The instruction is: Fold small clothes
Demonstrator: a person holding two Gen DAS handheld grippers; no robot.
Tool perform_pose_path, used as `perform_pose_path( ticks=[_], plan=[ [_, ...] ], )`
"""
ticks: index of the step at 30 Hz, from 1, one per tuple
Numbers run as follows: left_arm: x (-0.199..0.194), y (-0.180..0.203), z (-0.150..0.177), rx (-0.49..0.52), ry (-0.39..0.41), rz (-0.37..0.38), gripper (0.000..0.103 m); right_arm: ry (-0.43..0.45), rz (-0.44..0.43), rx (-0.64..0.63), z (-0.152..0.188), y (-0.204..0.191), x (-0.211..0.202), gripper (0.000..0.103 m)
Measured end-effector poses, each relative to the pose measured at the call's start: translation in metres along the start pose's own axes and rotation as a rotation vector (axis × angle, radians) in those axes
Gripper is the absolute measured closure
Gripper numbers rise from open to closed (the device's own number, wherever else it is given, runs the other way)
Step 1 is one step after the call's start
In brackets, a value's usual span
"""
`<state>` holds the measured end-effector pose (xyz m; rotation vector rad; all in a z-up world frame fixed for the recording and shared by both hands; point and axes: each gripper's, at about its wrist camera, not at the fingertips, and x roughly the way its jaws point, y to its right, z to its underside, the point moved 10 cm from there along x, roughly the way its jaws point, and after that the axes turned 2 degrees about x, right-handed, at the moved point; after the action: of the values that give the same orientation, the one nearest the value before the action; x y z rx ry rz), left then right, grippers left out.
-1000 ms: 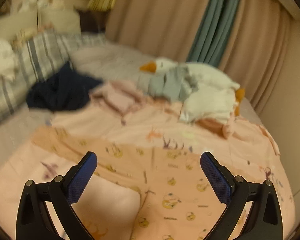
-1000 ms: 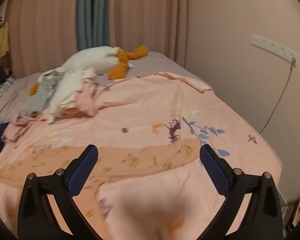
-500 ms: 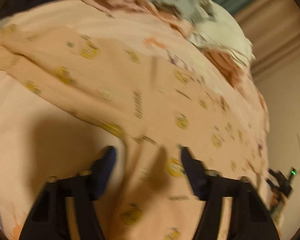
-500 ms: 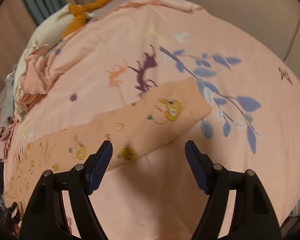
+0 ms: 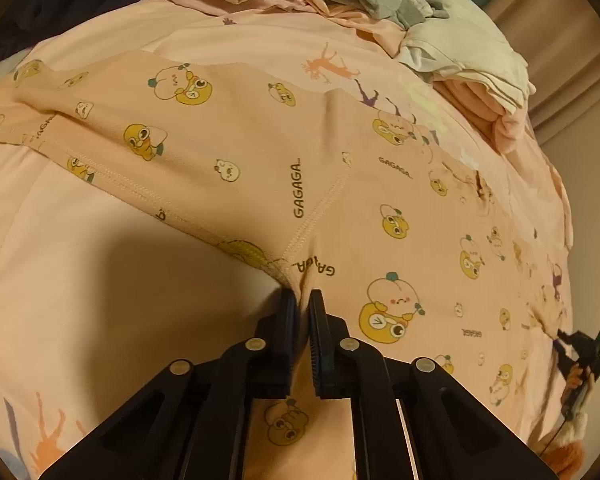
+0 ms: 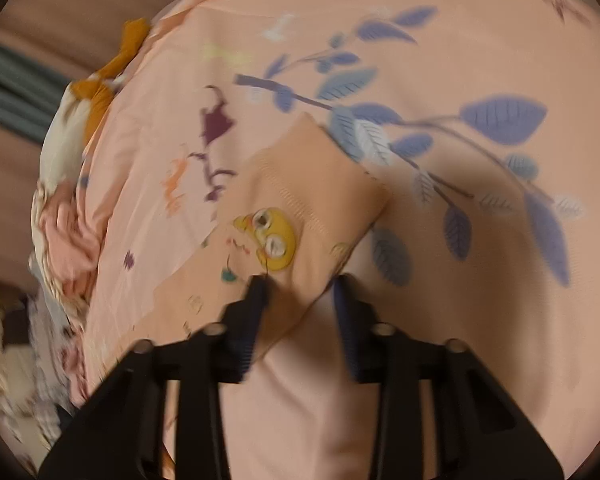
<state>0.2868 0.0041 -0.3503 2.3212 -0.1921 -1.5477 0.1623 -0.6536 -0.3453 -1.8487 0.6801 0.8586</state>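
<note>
While left gripper clenches pants crotch seam, right gripper straddles leg cuff, unclosed.

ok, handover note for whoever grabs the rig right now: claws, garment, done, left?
Left claw: shut on the duck-print pants at the crotch seam.
Right claw: open, astride the pants' leg cuff, not yet gripping.
Pants lie spread flat on the pink bedsheet; unfolded clothes pile sits at the far side.
Done: left grasp only. Left: close right claw on the cuff, fold the pants, then the pile.
</note>
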Motion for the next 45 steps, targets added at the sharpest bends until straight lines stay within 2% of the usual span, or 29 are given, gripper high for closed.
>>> perform_pose_path(
  ticks=[2, 6, 8, 11, 13, 15, 17, 19, 20, 22, 23, 25, 26, 27, 28, 29, 30, 32, 34, 37, 40, 43, 44, 45],
  plan=[
    [0.0, 0.002, -0.001, 0.031, 0.009, -0.028, 0.096, 0.012, -0.008, 0.01, 0.0, -0.003, -0.002, 0.097],
    [0.003, 0.011, -0.004, 0.073, 0.027, -0.073, 0.096, 0.098, 0.035, -0.143, -0.004, -0.044, -0.022, 0.098],
    [0.004, 0.01, -0.006, 0.061, 0.029, -0.064, 0.096, 0.127, -0.017, -0.236, -0.001, -0.087, -0.039, 0.099],
    [0.004, 0.009, -0.006, 0.054, 0.035, -0.05, 0.096, 0.145, -0.112, -0.392, 0.026, -0.171, -0.063, 0.099],
    [0.003, 0.01, -0.006, 0.066, 0.04, -0.061, 0.096, 0.122, -0.204, -0.509, 0.063, -0.232, -0.073, 0.099],
    [0.001, 0.012, -0.006, 0.084, 0.045, -0.081, 0.096, 0.065, -0.325, -0.653, 0.126, -0.3, -0.079, 0.099],
    [-0.002, 0.014, -0.007, 0.086, 0.053, -0.079, 0.096, -0.006, -0.407, -0.766, 0.19, -0.345, -0.075, 0.099],
    [-0.007, 0.013, -0.009, 0.064, 0.067, -0.041, 0.096, -0.108, -0.439, -0.888, 0.269, -0.38, -0.056, 0.099],
    [-0.013, 0.012, -0.012, 0.043, 0.076, -0.01, 0.096, -0.138, -0.437, -0.923, 0.292, -0.385, -0.047, 0.097],
    [-0.028, 0.004, -0.016, 0.016, 0.095, -0.015, 0.096, -0.227, -0.409, -0.987, 0.344, -0.388, -0.021, 0.096],
    [-0.036, 0.002, -0.019, 0.02, 0.099, -0.016, 0.096, -0.288, -0.368, -1.027, 0.367, -0.382, -0.007, 0.096],
    [-0.05, 0.009, -0.024, 0.033, 0.101, 0.063, 0.093, -0.359, -0.324, -1.065, 0.385, -0.371, 0.003, 0.095],
    [-0.056, 0.016, -0.027, 0.027, 0.102, 0.125, 0.077, -0.359, -0.311, -1.078, 0.386, -0.364, 0.002, 0.094],
    [-0.058, 0.022, -0.03, 0.012, 0.1, 0.181, 0.049, -0.335, -0.297, -1.094, 0.381, -0.359, -0.003, 0.091],
    [-0.058, 0.03, -0.032, -0.017, 0.086, 0.259, 0.037, -0.305, -0.28, -1.111, 0.372, -0.355, -0.01, 0.087],
    [-0.052, 0.039, -0.032, -0.036, 0.057, 0.322, 0.034, -0.283, -0.267, -1.12, 0.363, -0.354, -0.013, 0.071],
    [-0.046, 0.047, -0.031, -0.047, 0.025, 0.36, 0.034, -0.243, -0.255, -1.125, 0.35, -0.349, -0.022, 0.052],
    [-0.027, 0.068, -0.025, -0.078, -0.044, 0.429, 0.034, -0.155, -0.247, -1.125, 0.324, -0.339, -0.035, 0.038],
    [-0.009, 0.09, -0.019, -0.079, -0.08, 0.467, 0.034, -0.1, -0.212, -1.135, 0.3, -0.318, -0.046, 0.039],
    [0.02, 0.123, -0.012, -0.104, -0.141, 0.51, 0.034, -0.109, -0.169, -1.105, 0.279, -0.288, -0.051, 0.039],
    [0.049, 0.145, -0.005, -0.125, -0.199, 0.487, 0.037, -0.129, -0.154, -1.043, 0.265, -0.254, -0.055, 0.039],
    [0.058, 0.159, -0.01, -0.114, -0.132, 0.442, 0.038, -0.135, -0.148, -1.03, 0.257, -0.227, -0.055, 0.039],
    [0.057, 0.163, -0.013, -0.114, -0.115, 0.429, 0.047, -0.13, -0.138, -1.03, 0.256, -0.222, -0.054, 0.039],
    [0.059, 0.164, -0.017, -0.11, -0.103, 0.41, 0.062, -0.123, -0.127, -1.032, 0.253, -0.217, -0.052, 0.039]
  ],
)
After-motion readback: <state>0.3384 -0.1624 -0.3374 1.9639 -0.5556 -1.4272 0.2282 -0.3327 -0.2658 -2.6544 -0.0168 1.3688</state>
